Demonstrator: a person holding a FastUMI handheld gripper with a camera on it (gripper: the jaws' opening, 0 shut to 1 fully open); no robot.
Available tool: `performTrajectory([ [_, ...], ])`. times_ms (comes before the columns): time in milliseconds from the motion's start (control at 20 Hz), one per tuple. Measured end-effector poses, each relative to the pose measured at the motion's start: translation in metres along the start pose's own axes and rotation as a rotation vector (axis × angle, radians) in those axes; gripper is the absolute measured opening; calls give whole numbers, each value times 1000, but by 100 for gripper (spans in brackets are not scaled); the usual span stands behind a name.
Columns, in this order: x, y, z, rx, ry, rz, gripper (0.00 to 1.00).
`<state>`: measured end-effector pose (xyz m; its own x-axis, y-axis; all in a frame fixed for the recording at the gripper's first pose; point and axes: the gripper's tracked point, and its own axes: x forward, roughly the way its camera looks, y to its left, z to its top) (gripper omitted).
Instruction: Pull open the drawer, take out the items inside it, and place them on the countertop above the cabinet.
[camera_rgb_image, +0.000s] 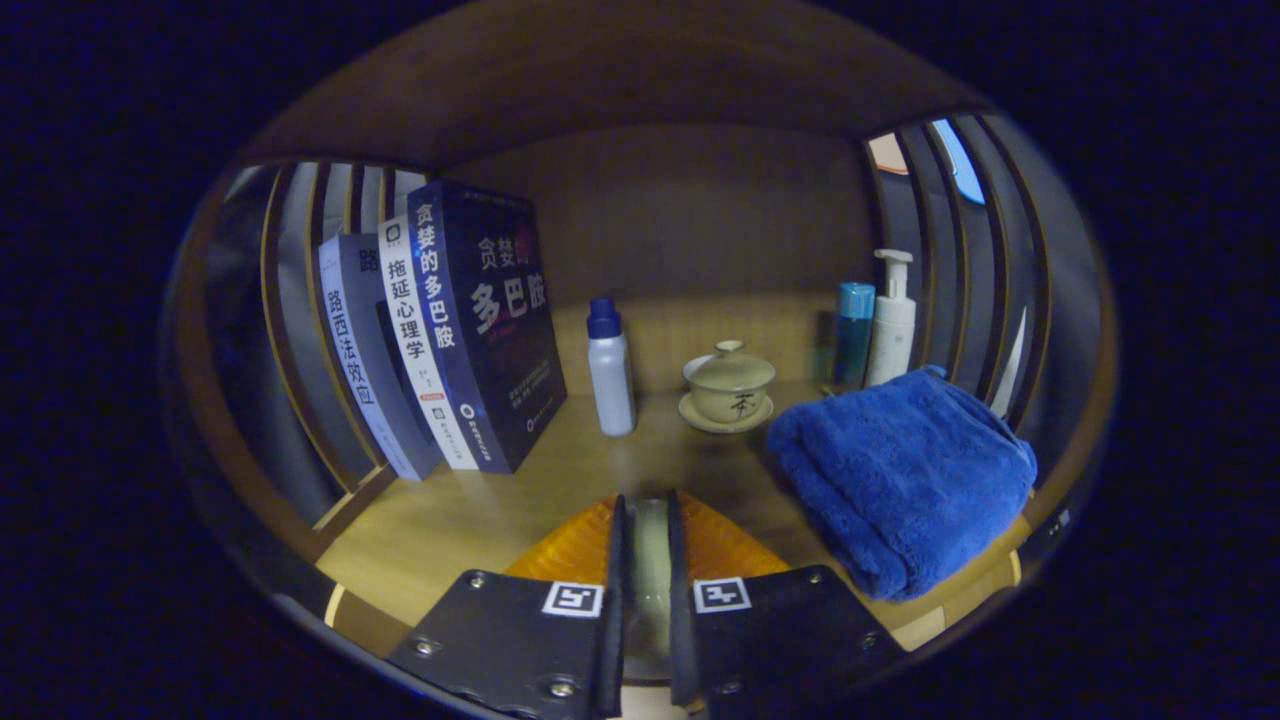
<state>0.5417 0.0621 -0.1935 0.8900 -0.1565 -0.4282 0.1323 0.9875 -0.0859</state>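
Gripper view: gripper (645, 560) clamps pale item (650, 545) pointing toward lidded cup (729, 385).

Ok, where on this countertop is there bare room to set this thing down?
The hand-held gripper is shut on an orange, clear-rimmed item. Barest wood lies just ahead, between the books and the blue towel, short of the white bottle and lidded teacup. The right side is crowded: towel, teal bottle, pump bottle.

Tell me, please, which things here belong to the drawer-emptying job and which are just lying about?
Job: orange translucent item pinched in the tool; wooden countertop.
Lying about: three upright books, white blue-capped bottle, lidded teacup, folded blue towel, teal bottle, white pump bottle.
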Motion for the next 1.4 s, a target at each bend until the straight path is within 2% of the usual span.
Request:
performTrajectory([
  [250, -27, 13, 4, 16, -61, 70, 69],
  [700, -159, 21, 14, 57, -221, 241, 82],
  [850, -213, 13, 6, 102, -266, 278, 95],
  [1000, -259, -4, -5, 137, -346, 280, 95],
  [1400, -341, -42, -50, 44, -497, 215, 95],
])
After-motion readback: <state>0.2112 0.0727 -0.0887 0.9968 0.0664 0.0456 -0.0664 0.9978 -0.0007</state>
